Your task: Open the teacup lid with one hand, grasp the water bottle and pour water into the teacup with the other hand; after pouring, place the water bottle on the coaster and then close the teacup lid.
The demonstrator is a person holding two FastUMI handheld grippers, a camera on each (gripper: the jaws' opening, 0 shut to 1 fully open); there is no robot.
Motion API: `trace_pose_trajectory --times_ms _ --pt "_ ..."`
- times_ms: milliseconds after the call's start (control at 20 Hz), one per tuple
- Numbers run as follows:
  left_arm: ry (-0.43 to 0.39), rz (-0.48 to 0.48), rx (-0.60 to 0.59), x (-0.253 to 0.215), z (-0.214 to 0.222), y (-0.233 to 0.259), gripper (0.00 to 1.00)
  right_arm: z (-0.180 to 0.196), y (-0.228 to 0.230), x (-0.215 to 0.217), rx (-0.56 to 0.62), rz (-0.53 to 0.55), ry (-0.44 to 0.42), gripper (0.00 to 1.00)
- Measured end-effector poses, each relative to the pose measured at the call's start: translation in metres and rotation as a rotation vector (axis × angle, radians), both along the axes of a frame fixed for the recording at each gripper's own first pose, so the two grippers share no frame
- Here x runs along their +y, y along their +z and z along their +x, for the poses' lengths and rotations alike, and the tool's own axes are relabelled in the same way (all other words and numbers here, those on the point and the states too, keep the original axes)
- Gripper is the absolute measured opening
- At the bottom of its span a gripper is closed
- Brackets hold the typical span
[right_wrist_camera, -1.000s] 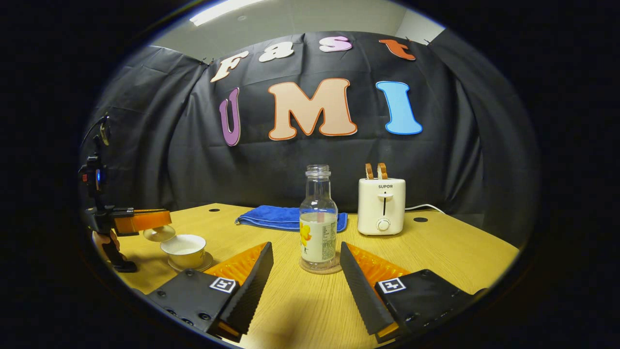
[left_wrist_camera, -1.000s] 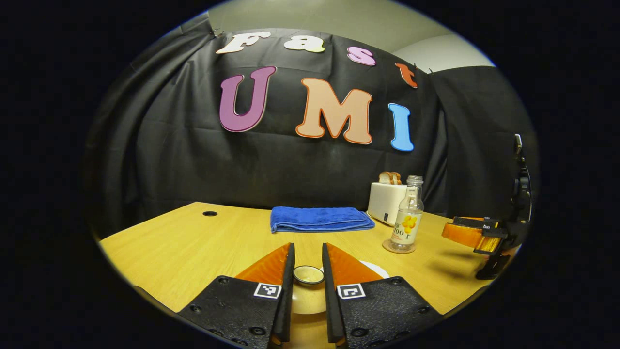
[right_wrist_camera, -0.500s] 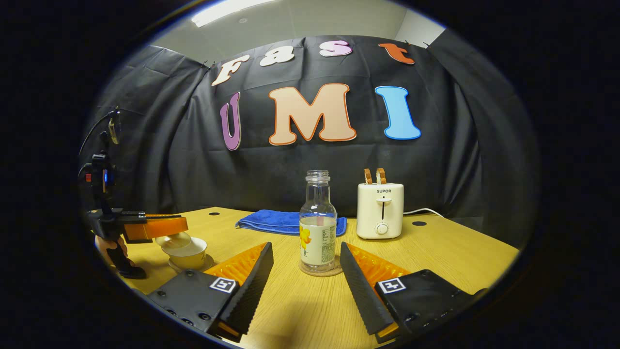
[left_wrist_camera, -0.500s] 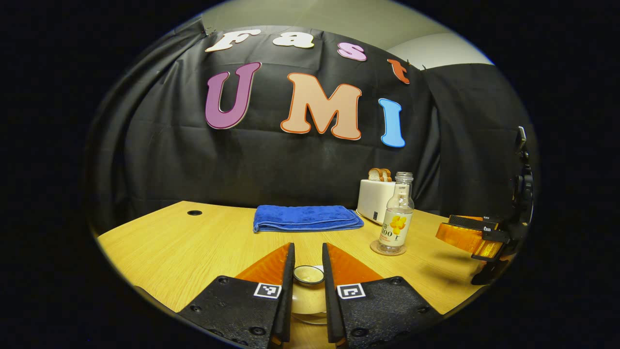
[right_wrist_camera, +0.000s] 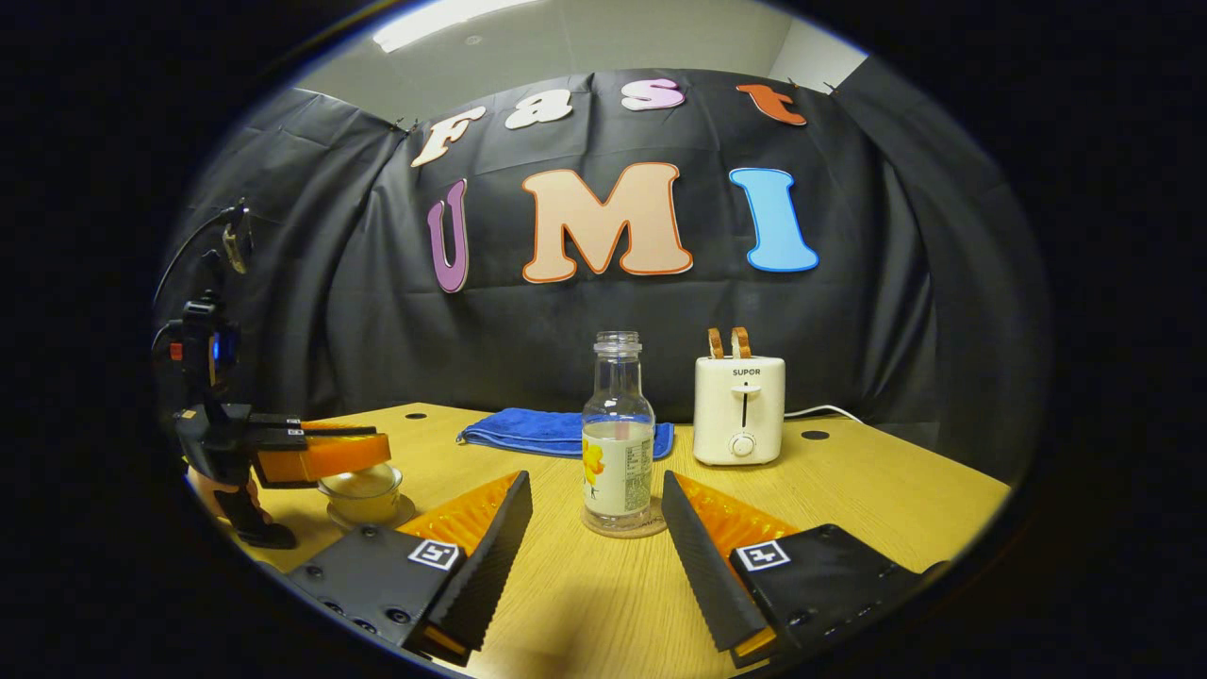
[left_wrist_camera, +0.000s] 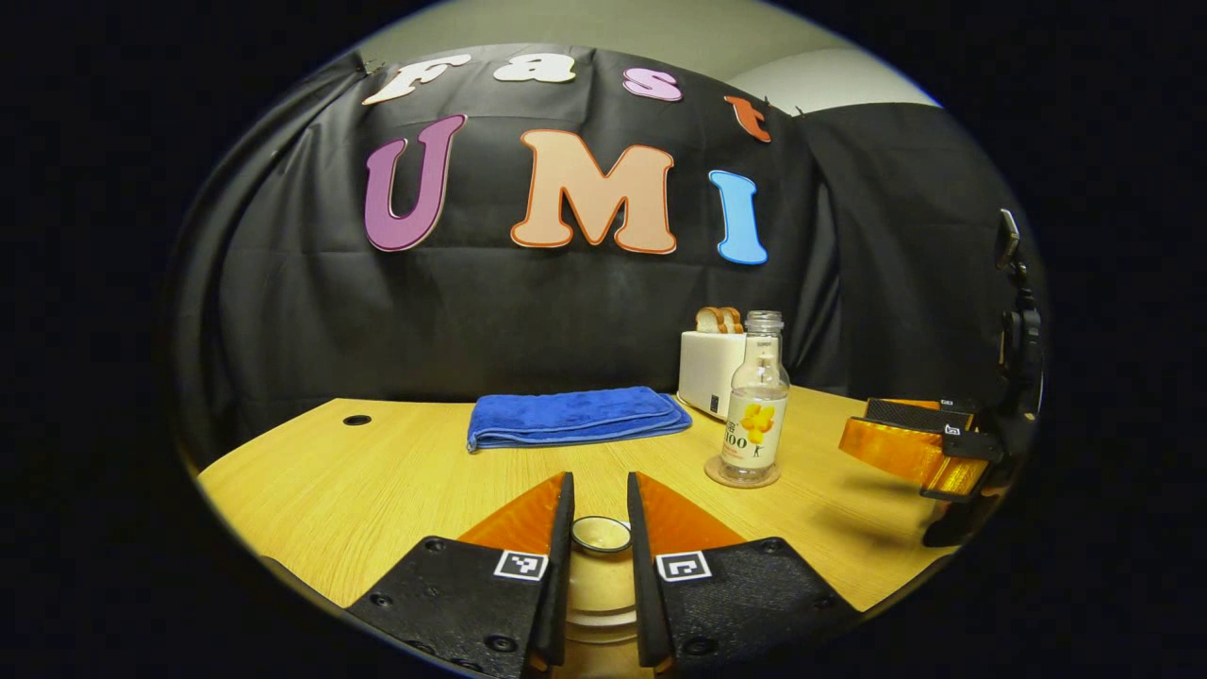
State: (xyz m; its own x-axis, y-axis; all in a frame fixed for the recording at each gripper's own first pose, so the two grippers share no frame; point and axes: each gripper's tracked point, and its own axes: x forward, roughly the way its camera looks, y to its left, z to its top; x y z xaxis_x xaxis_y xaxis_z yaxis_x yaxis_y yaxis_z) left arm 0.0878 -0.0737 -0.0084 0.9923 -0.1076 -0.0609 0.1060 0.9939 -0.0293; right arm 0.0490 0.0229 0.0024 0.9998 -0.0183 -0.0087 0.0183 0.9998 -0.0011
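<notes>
lid held on the teacup, bottle on its coaster

left gripper (left_wrist_camera: 600, 528) is closed on the teacup lid (left_wrist_camera: 601, 535) knob, lid sitting on the teacup (right_wrist_camera: 363, 490) near the desk (right_wrist_camera: 886, 490) front-left corner. right gripper (right_wrist_camera: 596, 528) gapes wide, holding nothing, before the water bottle (right_wrist_camera: 619, 443) upright on the coaster (right_wrist_camera: 651, 526) mid-desk.

The toaster (right_wrist_camera: 739, 408) bears the brand word SUPOR on its front, above the lever slot. The water bottle (left_wrist_camera: 754, 401) carries a label whose large digits appear to end in "00"; its smaller print is too small to make out.
</notes>
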Motion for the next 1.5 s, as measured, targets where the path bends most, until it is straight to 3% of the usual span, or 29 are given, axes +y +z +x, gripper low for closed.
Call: trace_pose_trajectory --times_ms 50,350,450,650,700,800,850,900,1050,1200,1450,1500 --pt "0.000 -0.001 0.001 0.000 0.000 0.000 0.27 0.000 0.000 0.000 0.000 0.000 0.000 0.90" --pt "0.000 -0.007 0.003 -0.001 -0.002 0.000 0.29 -0.001 0.001 -0.001 -0.001 0.000 -0.007 0.94" --pt "-0.007 -0.012 0.002 -0.004 -0.002 0.000 0.37 -0.001 0.001 -0.001 -0.001 0.000 -0.009 0.90" --pt "0.002 -0.030 -0.022 -0.001 -0.010 0.005 0.60 -0.001 0.001 -0.001 -0.001 0.000 -0.009 0.94" --pt "0.008 -0.035 -0.031 0.002 -0.013 0.008 0.74 -0.001 0.001 -0.001 -0.001 0.000 -0.009 0.94" --pt "0.017 -0.040 -0.046 0.005 -0.017 0.009 0.93 -0.001 0.001 -0.001 -0.001 0.000 -0.009 0.90" --pt "0.024 -0.041 -0.049 0.008 -0.020 0.009 0.95 -0.001 0.002 -0.001 -0.001 0.000 -0.009 0.90" --pt "0.032 -0.040 -0.049 0.012 -0.022 0.010 0.97 -0.001 0.001 -0.001 -0.001 0.000 -0.009 0.94" --pt "0.050 -0.044 -0.050 0.020 -0.029 0.009 0.95 -0.002 0.002 -0.001 -0.002 0.000 -0.010 0.90" --pt "0.071 -0.056 -0.054 0.032 -0.036 0.011 0.95 -0.001 0.002 -0.001 -0.003 0.000 -0.013 0.94" --pt "0.102 -0.097 -0.059 0.052 -0.045 0.012 0.95 -0.002 0.002 -0.001 -0.003 0.000 -0.012 0.90" --pt "0.111 -0.096 -0.061 0.057 -0.048 0.013 0.95 -0.002 0.002 -0.001 -0.003 0.000 -0.011 0.94"
